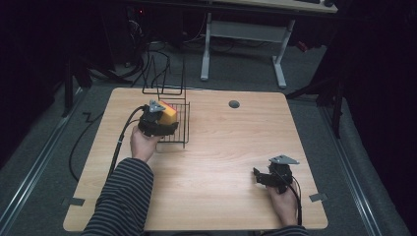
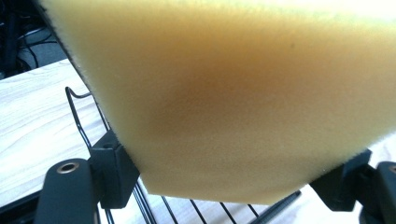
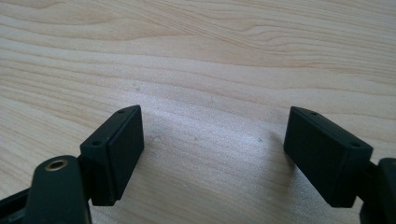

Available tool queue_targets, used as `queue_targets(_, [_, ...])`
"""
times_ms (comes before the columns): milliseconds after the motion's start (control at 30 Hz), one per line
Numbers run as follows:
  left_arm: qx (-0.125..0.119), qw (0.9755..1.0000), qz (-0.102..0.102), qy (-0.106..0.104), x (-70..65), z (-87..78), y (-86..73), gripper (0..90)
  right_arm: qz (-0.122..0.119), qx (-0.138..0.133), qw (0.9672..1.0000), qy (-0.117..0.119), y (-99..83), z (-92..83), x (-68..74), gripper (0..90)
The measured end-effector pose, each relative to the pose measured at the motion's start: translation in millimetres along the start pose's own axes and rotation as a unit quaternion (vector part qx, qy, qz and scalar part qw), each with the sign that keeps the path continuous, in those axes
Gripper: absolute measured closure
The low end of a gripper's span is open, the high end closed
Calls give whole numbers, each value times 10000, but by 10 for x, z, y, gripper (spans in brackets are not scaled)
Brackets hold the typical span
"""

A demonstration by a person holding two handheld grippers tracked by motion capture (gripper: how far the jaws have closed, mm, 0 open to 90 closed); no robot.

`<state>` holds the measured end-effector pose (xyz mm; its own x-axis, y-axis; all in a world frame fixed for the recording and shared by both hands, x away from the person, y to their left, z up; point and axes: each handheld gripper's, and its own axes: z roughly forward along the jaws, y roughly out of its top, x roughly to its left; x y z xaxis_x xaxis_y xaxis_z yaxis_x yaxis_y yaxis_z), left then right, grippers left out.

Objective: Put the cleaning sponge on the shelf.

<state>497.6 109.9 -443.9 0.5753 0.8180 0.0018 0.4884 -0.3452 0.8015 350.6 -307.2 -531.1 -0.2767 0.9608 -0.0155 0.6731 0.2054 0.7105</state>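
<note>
Item one, sponge: yellow foam block with a red face, left of centre in the upper half of the high view, above the wire rack; I cannot tell whether it touches the wires. In the left gripper view its yellow underside spans nearly the whole frame, squeezed at both lower corners. Item two, my left gripper: clamped on the sponge, one pad at each side of the foam, with rack wires visible below between the jaws. Item three, wire rack: black, sitting on the bench towards its upper left, its tall back loops rising at the bench's far edge. Item four, my right gripper: lower right of the high view, low over bare wood, well apart from the rack; in the right gripper view its jaws stand wide apart with nothing between them. Item five, bench: pale wood, a round grey plug near its upper edge.
</note>
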Motion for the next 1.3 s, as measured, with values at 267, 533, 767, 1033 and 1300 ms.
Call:
queue_targets(267, [-49,9999,-118,38,9,165,17,232,-1,0,10000,0,0,0,-1,203])
queue_targets(533, [100,9994,-304,149,87,327,-40,231,-1,-1,10000,0,0,0,-1,203])
queue_targets(767, [156,9988,-412,215,116,426,-74,231,0,0,10000,0,0,0,0,203])
queue_targets(1033, [217,9984,-458,244,119,491,-103,229,0,0,10000,1,0,0,0,203])
queue_targets(1300, [196,9982,-546,156,137,501,-110,219,-7,-6,10000,-3,0,1,-2,203])
